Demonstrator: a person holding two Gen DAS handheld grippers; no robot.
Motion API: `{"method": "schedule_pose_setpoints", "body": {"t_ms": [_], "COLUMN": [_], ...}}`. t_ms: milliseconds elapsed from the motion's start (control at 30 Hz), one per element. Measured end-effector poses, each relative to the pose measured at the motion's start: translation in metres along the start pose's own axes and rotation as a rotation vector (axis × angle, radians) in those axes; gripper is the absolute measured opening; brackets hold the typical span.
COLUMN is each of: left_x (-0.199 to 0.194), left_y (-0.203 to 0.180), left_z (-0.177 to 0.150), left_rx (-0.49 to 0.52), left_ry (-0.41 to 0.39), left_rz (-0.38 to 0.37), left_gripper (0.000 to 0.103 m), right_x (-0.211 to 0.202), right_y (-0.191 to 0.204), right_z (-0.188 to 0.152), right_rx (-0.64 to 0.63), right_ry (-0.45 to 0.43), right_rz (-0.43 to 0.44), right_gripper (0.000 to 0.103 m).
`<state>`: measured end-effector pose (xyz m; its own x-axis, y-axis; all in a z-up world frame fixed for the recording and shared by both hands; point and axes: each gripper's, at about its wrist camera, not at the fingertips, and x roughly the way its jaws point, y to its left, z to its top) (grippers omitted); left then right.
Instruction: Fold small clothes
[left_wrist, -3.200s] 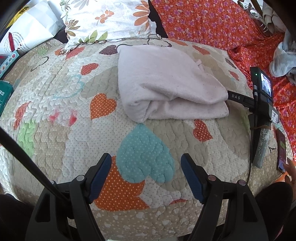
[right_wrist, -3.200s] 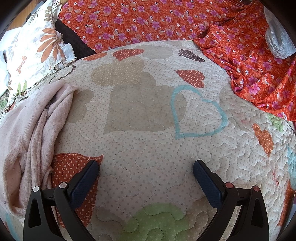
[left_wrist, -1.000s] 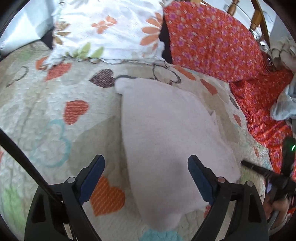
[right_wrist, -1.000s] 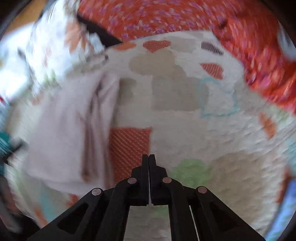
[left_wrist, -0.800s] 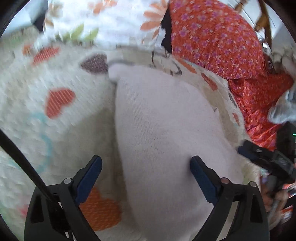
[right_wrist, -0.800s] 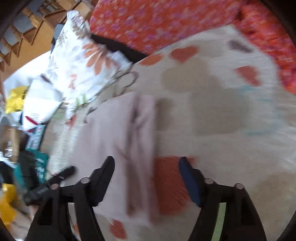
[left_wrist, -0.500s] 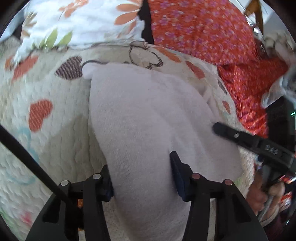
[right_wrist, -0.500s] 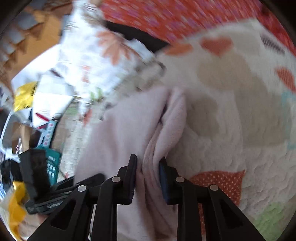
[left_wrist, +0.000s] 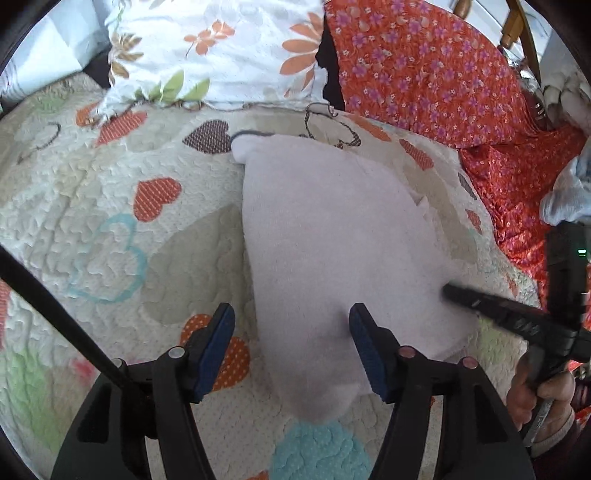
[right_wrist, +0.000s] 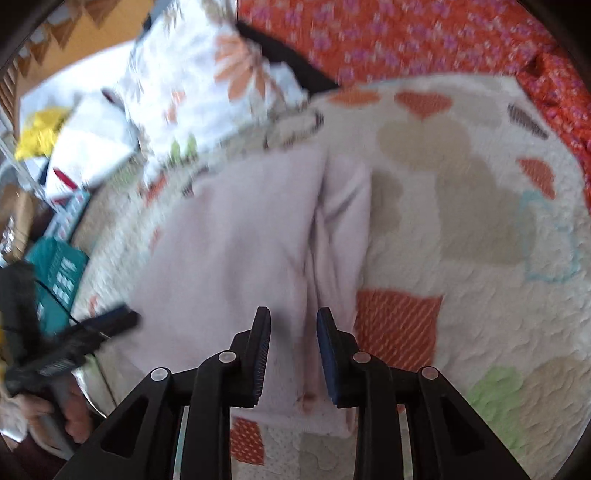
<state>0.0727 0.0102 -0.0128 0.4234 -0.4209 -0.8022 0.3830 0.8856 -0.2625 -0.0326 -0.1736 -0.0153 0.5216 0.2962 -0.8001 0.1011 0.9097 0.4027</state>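
A quilted heart-print bedspread is covering the bed and taking up most of both views, with open quilt lying to the left of the cloth in the left wrist view and to the right of it in the right wrist view. Along its far edge a white floral pillow is leaning, and beside that an orange flowered fabric is running down the far right side, closing off that edge. The folded pale pink cloth is lying near the middle of the bedspread, its layered open edges showing as loose folds in the right wrist view. The left tool is hanging above the near end of the cloth with its jaws opening, the blue pads apart from the fabric and one of them over an orange heart. The right tool is pointing down at the layered edge with its jaws closing and a ridge of cloth lying between them; the pads are not yet pressing it. The right wrist view is blurring, so the clutter past the bed's left edge, a teal box and something yellow, is hard to make out. A hand gripping the right tool's handle is being cut off at the frame's lower right.
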Motion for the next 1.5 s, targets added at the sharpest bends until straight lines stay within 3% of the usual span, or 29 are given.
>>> {"method": "schedule_pose_setpoints", "body": {"t_ms": [33,167,300,433,533,600,667,733,833,933,1067,1133,1200,1333,1400,1433,1500], "left_x": [-0.002,-0.013,-0.018,0.005,0.035,0.035,0.033,0.033,0.032,0.029,0.019,0.011,0.003,-0.009,-0.014,-0.016,-0.018], "left_y": [-0.003,-0.011,-0.016,-0.022,-0.023,-0.020,-0.021,-0.021,-0.023,-0.024,-0.023,-0.023,-0.024,-0.022,-0.018,-0.016,-0.012], "left_z": [-0.001,-0.005,-0.008,-0.012,-0.019,-0.021,-0.020,-0.021,-0.023,-0.022,-0.022,-0.022,-0.022,-0.022,-0.022,-0.022,-0.021], "left_rx": [0.014,0.073,0.099,0.113,0.123,0.095,0.106,0.107,0.106,0.110,0.122,0.140,0.159,0.189,0.199,0.200,0.197], "left_ry": [-0.004,-0.041,-0.062,0.012,0.114,0.113,0.109,0.105,0.100,0.096,0.086,0.070,0.050,0.015,0.000,-0.004,-0.006], "left_rz": [0.014,0.072,0.079,0.093,0.124,0.108,0.108,0.112,0.123,0.123,0.117,0.130,0.148,0.201,0.223,0.230,0.238], "left_gripper": [0.065,0.068,0.069,0.072,0.072,0.072,0.072,0.073,0.075,0.075,0.075,0.075,0.075,0.075,0.075,0.075,0.075], "right_x": [0.001,-0.032,-0.028,-0.027,-0.052,-0.075,-0.088,-0.081,-0.042,0.013,-0.007,-0.024,-0.023,0.016,0.048,0.065,0.076], "right_y": [0.000,0.009,-0.010,-0.016,-0.016,-0.008,0.001,0.007,0.014,0.006,0.021,0.041,0.056,0.079,0.085,0.084,0.079], "right_z": [-0.002,-0.018,-0.048,-0.052,-0.039,-0.027,-0.017,-0.008,0.006,0.011,0.017,0.026,0.035,0.043,0.041,0.038,0.033], "right_rx": [0.014,-0.038,-0.034,-0.017,0.004,-0.019,-0.024,-0.003,0.024,0.067,0.044,-0.010,-0.014,0.001,0.002,0.015,0.039], "right_ry": [0.012,-0.010,0.087,0.112,0.018,-0.108,-0.184,-0.193,-0.112,0.076,-0.045,-0.133,-0.147,-0.064,0.032,0.079,0.078], "right_rz": [0.017,0.001,-0.105,-0.104,-0.124,-0.170,-0.144,-0.082,-0.041,-0.085,-0.102,-0.063,0.024,0.200,0.276,0.254,0.229], "right_gripper": [0.006,0.005,0.003,0.004,0.005,0.006,0.006,0.006,0.006,0.006,0.006,0.006,0.006,0.006,0.006,0.006,0.005]}}
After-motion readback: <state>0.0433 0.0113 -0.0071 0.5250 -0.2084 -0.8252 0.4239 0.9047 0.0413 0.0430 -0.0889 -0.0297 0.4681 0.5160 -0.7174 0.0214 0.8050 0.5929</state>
